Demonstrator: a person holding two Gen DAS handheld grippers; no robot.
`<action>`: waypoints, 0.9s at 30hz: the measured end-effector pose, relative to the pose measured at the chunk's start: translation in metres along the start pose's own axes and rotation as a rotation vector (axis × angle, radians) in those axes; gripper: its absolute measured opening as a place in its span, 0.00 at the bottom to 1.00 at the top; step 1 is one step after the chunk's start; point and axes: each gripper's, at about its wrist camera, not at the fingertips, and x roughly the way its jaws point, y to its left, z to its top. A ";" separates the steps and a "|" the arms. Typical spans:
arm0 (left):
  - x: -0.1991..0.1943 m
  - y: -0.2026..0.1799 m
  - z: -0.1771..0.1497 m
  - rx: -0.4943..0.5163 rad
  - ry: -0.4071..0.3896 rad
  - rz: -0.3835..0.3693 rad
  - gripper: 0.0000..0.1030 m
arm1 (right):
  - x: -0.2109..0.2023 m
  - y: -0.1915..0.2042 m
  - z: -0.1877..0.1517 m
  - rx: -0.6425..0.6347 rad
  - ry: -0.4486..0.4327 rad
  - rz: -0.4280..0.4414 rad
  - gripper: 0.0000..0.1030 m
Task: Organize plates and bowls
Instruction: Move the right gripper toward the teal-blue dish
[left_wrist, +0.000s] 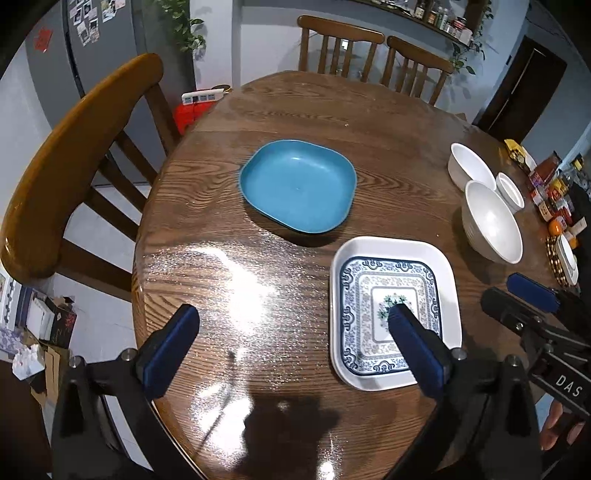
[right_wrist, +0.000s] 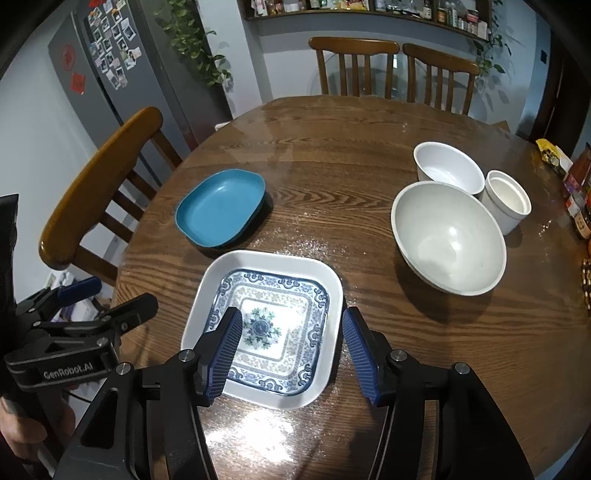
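A white square plate with a blue pattern (left_wrist: 364, 295) (right_wrist: 280, 291) lies flat on the wooden table near its front edge. Behind it to the left sits a blue plate (left_wrist: 297, 186) (right_wrist: 221, 208). To the right stand a large white bowl (left_wrist: 493, 225) (right_wrist: 448, 240), a smaller white bowl (left_wrist: 471, 166) (right_wrist: 448, 166) and a white cup (left_wrist: 511, 192) (right_wrist: 506, 201). My left gripper (left_wrist: 293, 314) stands wide open above the table, its right finger over the patterned plate. My right gripper (right_wrist: 291, 317) is open over that plate's right half, pads clear of it.
The round table (left_wrist: 295, 110) (right_wrist: 332, 147) has wooden chairs at the left (left_wrist: 74, 147) and at the back (right_wrist: 354, 66). Jars and packets (left_wrist: 554, 192) crowd its right edge. A person's hand (right_wrist: 22, 424) holds the left gripper's handle.
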 end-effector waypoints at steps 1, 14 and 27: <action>-0.001 0.002 0.001 -0.004 0.001 -0.002 0.99 | 0.000 0.001 0.001 -0.001 0.000 0.000 0.56; -0.031 0.031 0.014 -0.025 -0.042 -0.009 0.99 | 0.007 0.016 0.014 -0.024 0.011 0.043 0.56; -0.080 0.078 0.028 -0.107 -0.122 0.042 0.99 | 0.001 0.040 0.039 -0.054 -0.025 0.113 0.56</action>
